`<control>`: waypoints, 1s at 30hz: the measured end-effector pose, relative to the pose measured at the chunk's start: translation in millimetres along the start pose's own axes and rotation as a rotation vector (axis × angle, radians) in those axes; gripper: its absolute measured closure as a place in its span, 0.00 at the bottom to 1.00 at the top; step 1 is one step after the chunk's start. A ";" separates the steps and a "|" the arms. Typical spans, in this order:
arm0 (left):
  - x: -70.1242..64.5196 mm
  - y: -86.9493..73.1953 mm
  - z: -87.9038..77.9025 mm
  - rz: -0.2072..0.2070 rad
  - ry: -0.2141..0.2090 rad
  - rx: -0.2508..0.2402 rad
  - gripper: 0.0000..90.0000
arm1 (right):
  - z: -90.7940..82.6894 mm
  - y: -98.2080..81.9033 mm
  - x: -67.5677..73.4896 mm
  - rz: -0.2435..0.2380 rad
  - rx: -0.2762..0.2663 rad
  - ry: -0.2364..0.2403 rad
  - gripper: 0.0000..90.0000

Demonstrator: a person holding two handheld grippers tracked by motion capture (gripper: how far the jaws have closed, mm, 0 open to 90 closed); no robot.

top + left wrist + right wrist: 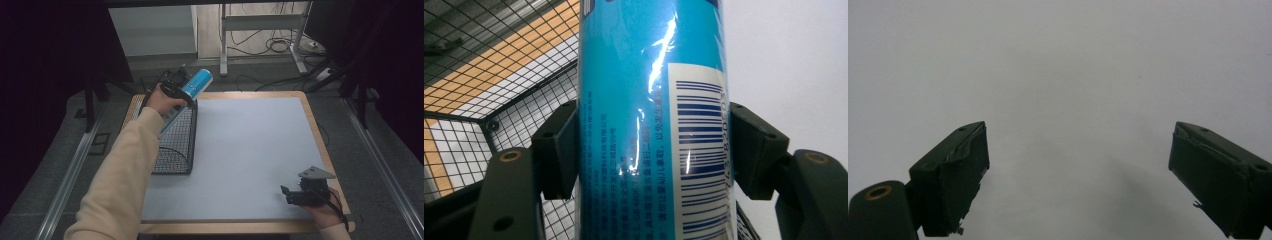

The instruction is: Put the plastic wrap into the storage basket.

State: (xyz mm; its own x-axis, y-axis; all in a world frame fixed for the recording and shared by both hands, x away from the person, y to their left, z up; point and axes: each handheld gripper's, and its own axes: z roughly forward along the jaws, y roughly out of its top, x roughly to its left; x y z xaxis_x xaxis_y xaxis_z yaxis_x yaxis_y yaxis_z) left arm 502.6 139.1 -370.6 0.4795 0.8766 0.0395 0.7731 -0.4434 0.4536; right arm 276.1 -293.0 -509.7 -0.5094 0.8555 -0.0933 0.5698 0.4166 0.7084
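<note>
Overhead forward-down view, two close tongs-mounted views

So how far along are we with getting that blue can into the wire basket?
Done: the left gripper is shut on the blue can, lifted over the far end of the wire basket. In hand: the can hangs tilted above the basket, not yet inside. Left: lower it in and release. The right gripper rests open on the grey mat.

The wire basket point(176, 145) stands at the table's point(250, 150) left edge, the can point(196, 83) above its far end, the right gripper point(286, 195) near the front right corner.
</note>
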 end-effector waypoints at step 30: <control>14.9 -9.8 61.1 -0.001 0.073 0.124 0.35 | 0.4 0.2 2.5 -0.013 -0.001 0.001 0.11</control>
State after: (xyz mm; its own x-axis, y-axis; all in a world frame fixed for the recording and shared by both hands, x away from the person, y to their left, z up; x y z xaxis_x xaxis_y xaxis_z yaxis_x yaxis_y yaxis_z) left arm 527.6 145.1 -428.9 0.4510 0.8863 0.1054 0.8211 -0.4584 0.3400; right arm 275.2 -290.6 -510.0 -0.5177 0.8495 -0.1016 0.5624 0.4274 0.7079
